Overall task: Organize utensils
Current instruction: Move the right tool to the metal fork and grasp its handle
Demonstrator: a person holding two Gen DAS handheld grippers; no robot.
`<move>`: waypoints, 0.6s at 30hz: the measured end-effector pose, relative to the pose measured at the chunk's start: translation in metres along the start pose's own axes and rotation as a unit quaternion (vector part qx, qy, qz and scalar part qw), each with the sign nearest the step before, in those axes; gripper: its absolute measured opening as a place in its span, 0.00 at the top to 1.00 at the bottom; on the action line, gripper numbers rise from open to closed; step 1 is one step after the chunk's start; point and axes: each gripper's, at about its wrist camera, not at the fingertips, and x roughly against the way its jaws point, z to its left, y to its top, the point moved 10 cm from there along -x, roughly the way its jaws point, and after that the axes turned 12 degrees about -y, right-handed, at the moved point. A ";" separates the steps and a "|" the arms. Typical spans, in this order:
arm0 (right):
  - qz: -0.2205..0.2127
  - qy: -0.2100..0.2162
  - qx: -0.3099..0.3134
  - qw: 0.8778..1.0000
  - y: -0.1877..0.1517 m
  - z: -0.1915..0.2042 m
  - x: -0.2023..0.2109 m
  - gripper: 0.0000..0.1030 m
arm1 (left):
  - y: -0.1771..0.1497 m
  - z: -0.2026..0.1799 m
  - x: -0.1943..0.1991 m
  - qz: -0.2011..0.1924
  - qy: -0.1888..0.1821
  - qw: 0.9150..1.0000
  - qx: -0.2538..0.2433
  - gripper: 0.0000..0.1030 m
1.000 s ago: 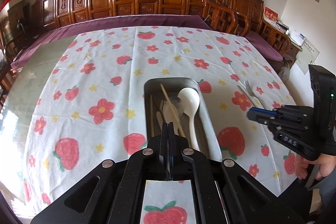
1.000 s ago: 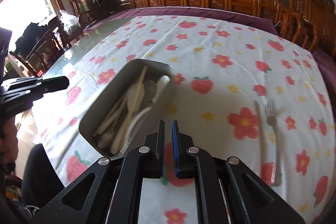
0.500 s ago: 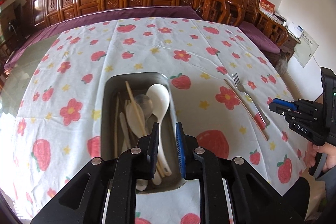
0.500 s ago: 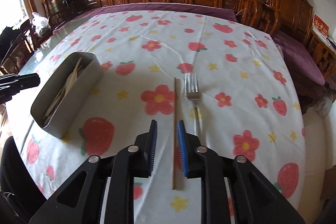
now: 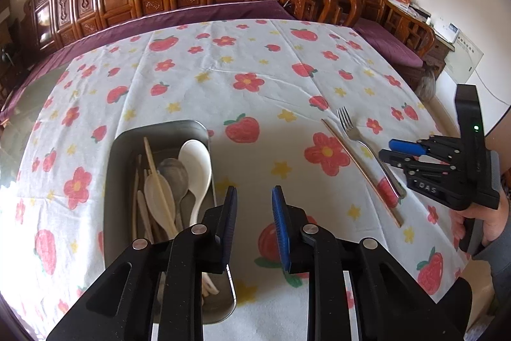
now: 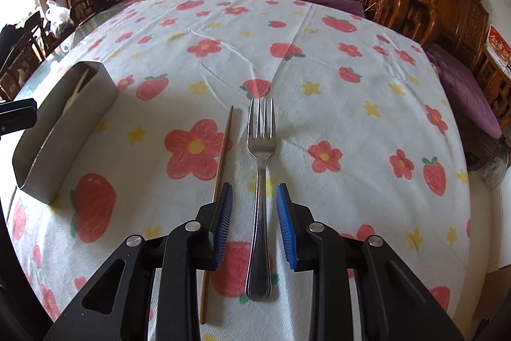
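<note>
Right tongs (image 6: 254,203) hang over the fork (image 6: 260,181), jaws parted, one blue pad on either side of the handle without touching it. The jaws have just been opening; the fork lies between them, flat on the desk (image 6: 351,117). Judgement: the handle is straddled lengthwise so a simple closing pinch takes it across its narrow width.

Left tongs (image 5: 254,222) are also parted, having just been opening, with nothing between the pads but tablecloth. They hover just right of the metal tray (image 5: 110,181), at its near end. Judgement: the left side is parked clear of the tray mouth so the right can bring items across.

A single chopstick (image 6: 220,178) lies just left of the fork, roughly parallel to it and not touching. Its near part passes under the left finger of the right tongs as seen in the right wrist view.

Count outside the tray: one fork, one chopstick. Both lie well right of the tray.

Count inside the tray: one white ceramic spoon (image 5: 196,168), at least one metal spoon (image 5: 174,174), several pale chopsticks and other spoons overlapping. An exact count cannot be made.

One tray. Two tongs, each held by the person.
</note>
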 end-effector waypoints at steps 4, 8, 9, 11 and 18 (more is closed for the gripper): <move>0.009 0.000 0.024 1.000 0.003 0.006 -0.012 0.70 | 0.001 -0.005 -0.008 0.007 0.000 1.000 -0.004 0.77; 0.016 -0.001 0.035 0.999 0.007 0.009 -0.023 0.70 | 0.005 -0.005 -0.013 0.007 0.003 1.000 -0.005 0.70; 0.019 -0.002 0.033 0.999 0.007 0.008 -0.026 0.70 | 0.005 -0.005 -0.015 0.008 0.003 1.000 -0.004 0.68; 0.024 -0.005 0.028 0.999 0.006 0.005 -0.031 0.74 | 0.006 -0.005 -0.015 0.008 0.003 1.000 -0.005 0.66; 0.023 -0.006 0.013 1.000 0.002 0.000 -0.033 0.90 | 0.006 -0.010 -0.024 0.015 0.005 1.000 -0.012 0.66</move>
